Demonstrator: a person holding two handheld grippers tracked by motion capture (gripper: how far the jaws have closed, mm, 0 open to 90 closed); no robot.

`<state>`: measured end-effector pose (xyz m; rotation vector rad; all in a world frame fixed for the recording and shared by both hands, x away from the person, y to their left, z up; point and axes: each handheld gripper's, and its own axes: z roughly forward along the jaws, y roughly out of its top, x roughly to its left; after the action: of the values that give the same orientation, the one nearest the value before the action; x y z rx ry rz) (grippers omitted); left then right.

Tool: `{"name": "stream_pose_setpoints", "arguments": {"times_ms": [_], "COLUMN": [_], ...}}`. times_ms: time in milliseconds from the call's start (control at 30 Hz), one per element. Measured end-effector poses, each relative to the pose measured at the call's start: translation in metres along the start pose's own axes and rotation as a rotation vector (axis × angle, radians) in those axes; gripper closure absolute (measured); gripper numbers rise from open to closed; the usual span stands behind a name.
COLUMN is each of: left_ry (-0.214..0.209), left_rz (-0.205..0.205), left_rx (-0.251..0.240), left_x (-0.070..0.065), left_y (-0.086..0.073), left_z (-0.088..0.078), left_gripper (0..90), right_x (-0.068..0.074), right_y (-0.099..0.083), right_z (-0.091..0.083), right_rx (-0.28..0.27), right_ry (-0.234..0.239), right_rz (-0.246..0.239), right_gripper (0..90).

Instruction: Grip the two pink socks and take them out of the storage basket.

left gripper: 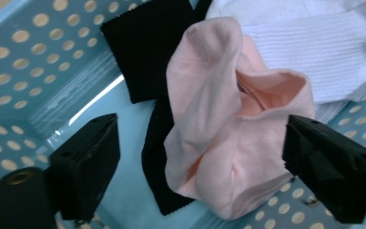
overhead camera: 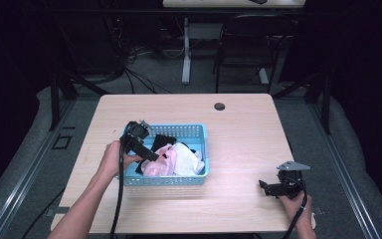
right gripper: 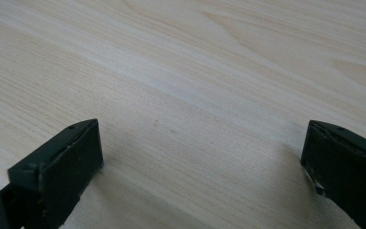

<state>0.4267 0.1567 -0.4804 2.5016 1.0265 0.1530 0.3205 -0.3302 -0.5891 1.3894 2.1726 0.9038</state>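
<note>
A light blue perforated basket [overhead camera: 199, 137] stands on the wooden table and holds a pink sock [overhead camera: 160, 160] [left gripper: 224, 138], a white sock [overhead camera: 186, 158] [left gripper: 324, 52] and a black sock [overhead camera: 161, 141] [left gripper: 147, 52]. My left gripper [overhead camera: 151, 155] [left gripper: 200, 162] hangs open over the basket's left part, its jaws on either side of the pink sock and apart from it. My right gripper [overhead camera: 264, 188] [right gripper: 200, 157] rests low over bare wood near the table's front right, open, with nothing between its jaws.
A dark round cable hole [overhead camera: 220, 106] sits near the table's far edge. Beyond the table stand a black chair [overhead camera: 248, 45] and a white table leg [overhead camera: 186, 50], with cables on the floor. Bare wood [overhead camera: 243, 139] lies between the basket and my right gripper.
</note>
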Motion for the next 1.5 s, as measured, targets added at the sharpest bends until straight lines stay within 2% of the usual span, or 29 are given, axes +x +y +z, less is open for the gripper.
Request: {"name": "stream_pose_setpoints", "arguments": {"times_ms": [33,67,133,233,267,300,367,433,567,733,933,1367,1500], "left_ry": [-0.005,-0.010,-0.016,-0.008,-0.012,-0.011,-0.007,-0.016,-0.024,-0.023,-0.019,-0.004,0.006], "left_rz": [0.004,0.009,0.018,0.034,0.040,0.044,0.053,0.057,0.073,0.079,0.074,0.099,0.120], "left_rx": [0.009,0.014,0.027,0.054,0.057,0.062,0.073,0.079,0.102,0.138,0.159,0.156,0.156], "left_x": [-0.001,-0.002,-0.003,-0.005,-0.005,-0.005,-0.005,-0.005,-0.007,-0.009,-0.010,-0.009,-0.010], "left_y": [0.002,0.003,0.007,0.011,0.012,0.013,0.016,0.016,0.019,0.022,0.027,0.035,0.039], "left_z": [0.002,0.003,0.006,0.011,0.013,0.015,0.020,0.022,0.026,0.027,0.021,0.000,-0.009], "left_gripper": [20.2,29.3,37.2,47.7,47.7,54.4,62.3,65.7,81.7,84.8,85.2,85.0,84.9], "right_x": [0.000,0.000,0.000,0.000,0.000,0.001,0.001,0.001,0.001,0.001,0.001,0.001,0.001], "right_y": [0.000,0.000,0.000,0.000,0.000,0.000,0.000,0.000,0.000,0.000,0.000,0.000,0.000], "right_z": [0.000,0.000,0.000,0.000,0.000,0.000,0.000,0.000,0.000,0.000,0.000,0.000,0.000], "right_rx": [-0.001,-0.001,0.001,-0.001,-0.001,-0.003,-0.004,-0.005,-0.004,-0.005,-0.003,-0.003,-0.004], "right_ry": [0.002,-0.001,-0.001,0.002,0.002,-0.006,-0.003,-0.003,-0.004,-0.003,-0.008,-0.007,-0.005], "right_rz": [0.001,0.001,-0.001,0.001,0.001,0.002,0.003,0.003,0.003,0.003,0.002,0.002,0.003], "right_gripper": [0.0,0.0,0.0,0.0,0.0,0.1,0.1,0.1,0.1,0.1,0.1,0.1,0.1]}}
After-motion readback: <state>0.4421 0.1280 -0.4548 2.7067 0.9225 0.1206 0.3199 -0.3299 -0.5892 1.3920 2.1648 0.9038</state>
